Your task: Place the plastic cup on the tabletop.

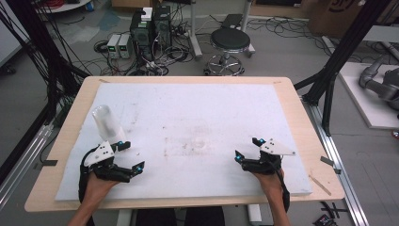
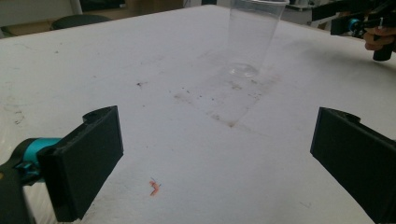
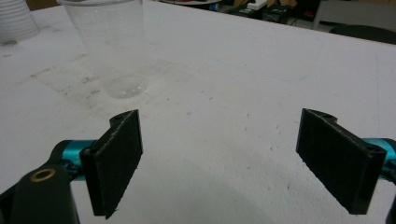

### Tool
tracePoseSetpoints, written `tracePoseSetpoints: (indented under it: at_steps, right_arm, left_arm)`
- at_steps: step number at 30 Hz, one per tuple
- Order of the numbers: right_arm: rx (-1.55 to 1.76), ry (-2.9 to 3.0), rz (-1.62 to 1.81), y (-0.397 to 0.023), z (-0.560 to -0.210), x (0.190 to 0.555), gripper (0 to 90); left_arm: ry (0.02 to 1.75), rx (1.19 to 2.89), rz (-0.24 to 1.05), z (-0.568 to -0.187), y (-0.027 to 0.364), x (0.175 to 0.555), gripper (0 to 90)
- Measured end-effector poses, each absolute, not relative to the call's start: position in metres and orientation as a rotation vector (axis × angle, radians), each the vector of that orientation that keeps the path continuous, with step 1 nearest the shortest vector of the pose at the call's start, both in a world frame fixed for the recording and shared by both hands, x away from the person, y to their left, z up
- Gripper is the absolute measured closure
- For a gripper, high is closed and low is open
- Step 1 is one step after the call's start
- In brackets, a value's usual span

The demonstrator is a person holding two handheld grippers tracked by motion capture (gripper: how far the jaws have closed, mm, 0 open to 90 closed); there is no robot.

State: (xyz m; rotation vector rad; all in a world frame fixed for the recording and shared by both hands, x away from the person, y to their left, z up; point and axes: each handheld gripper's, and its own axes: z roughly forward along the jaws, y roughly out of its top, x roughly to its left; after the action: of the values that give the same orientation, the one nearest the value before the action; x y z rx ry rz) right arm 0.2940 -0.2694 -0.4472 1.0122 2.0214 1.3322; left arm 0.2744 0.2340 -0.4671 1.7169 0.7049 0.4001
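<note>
1. Both grippers are hovering low over the white foam board (image 1: 197,99), in the lower part of the high view. The left gripper (image 1: 132,155) is showing its jaws spread wide and holding nothing; the right gripper (image 1: 247,148) is doing the same.
2. The clear plastic cup (image 2: 252,37) is standing upright on the board, at the upper centre of the left gripper view and the upper left of the right gripper view, well apart from both sets of jaws.
3. A stack of cups (image 1: 108,123) is lying tilted just above the left gripper.
4. Judgement: the approach is being set up and no grasp has begun.
5. The next move is calling for one gripper to travel forward, straddle the cup wall, and close gently, since thin plastic is likely to buckle.
</note>
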Motion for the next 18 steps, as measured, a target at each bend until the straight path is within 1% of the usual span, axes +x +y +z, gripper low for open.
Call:
tracePoseSetpoints:
  at_steps: [9, 18]
  right_arm:
    - [1.02, 2.009, 1.343, -0.2748, -0.4512, 0.2925, 14.3]
    - [1.01, 1.988, 1.326, -0.2731, -0.4522, 0.2917, 14.2]
  left_arm:
    - [0.699, 1.724, 0.421, -0.467, 0.2327, 0.2732, 2.4]
    - [0.709, 1.713, 0.411, -0.4673, 0.234, 0.2741, 2.4]
